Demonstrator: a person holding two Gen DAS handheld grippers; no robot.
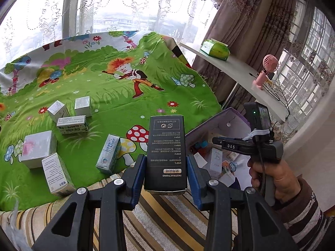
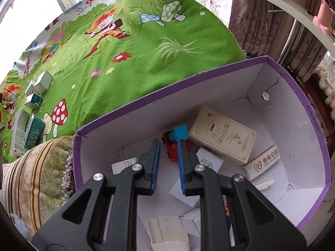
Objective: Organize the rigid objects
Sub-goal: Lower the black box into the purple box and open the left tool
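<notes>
By the lace-curtained window, over a bed spread with a green cartoon sheet, the left gripper pinches a black instruction-printed box upright beside the purple-rimmed storage box, above which the right gripper hangs empty, its fingers drawn in with only a narrow gap.

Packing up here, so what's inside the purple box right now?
The purple box holds a cream carton, a red-and-blue toy, a dental box and white cartons; the right gripper covers part of the floor.
</notes>
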